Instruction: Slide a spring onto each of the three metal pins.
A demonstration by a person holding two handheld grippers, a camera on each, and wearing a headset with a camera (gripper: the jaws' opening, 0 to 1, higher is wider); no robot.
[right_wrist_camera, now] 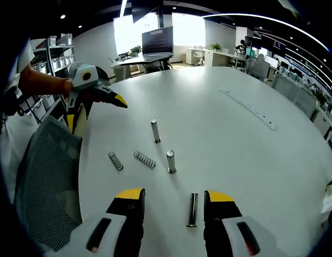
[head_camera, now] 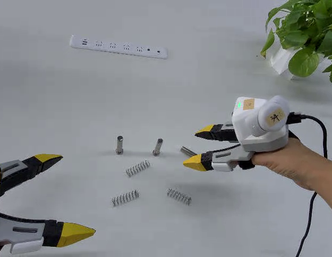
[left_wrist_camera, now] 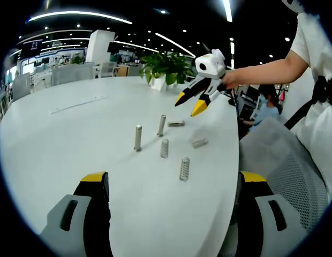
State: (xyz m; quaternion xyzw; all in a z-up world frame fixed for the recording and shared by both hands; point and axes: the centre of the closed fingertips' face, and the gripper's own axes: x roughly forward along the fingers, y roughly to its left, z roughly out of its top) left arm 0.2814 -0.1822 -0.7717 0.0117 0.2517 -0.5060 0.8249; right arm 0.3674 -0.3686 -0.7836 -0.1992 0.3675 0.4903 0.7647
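Two metal pins stand upright on the white table (head_camera: 59, 96): one pin (head_camera: 119, 144) at the left, another pin (head_camera: 158, 146) beside it. A third pin (head_camera: 188, 151) lies flat. In the right gripper view this lying pin (right_wrist_camera: 193, 209) sits between the open jaws of my right gripper (right_wrist_camera: 175, 195), close to one jaw. Three springs lie loose in front: one spring (head_camera: 137, 168), a second (head_camera: 125, 197), a third (head_camera: 179, 196). My right gripper (head_camera: 192, 149) hovers open at the lying pin. My left gripper (head_camera: 76, 194) is open and empty at the near left.
A white power strip (head_camera: 118, 46) lies at the far side. A potted plant (head_camera: 305, 32) stands at the far right corner. A black cable (head_camera: 316, 176) trails from the right gripper. A mesh chair (right_wrist_camera: 43, 182) stands by the table edge.
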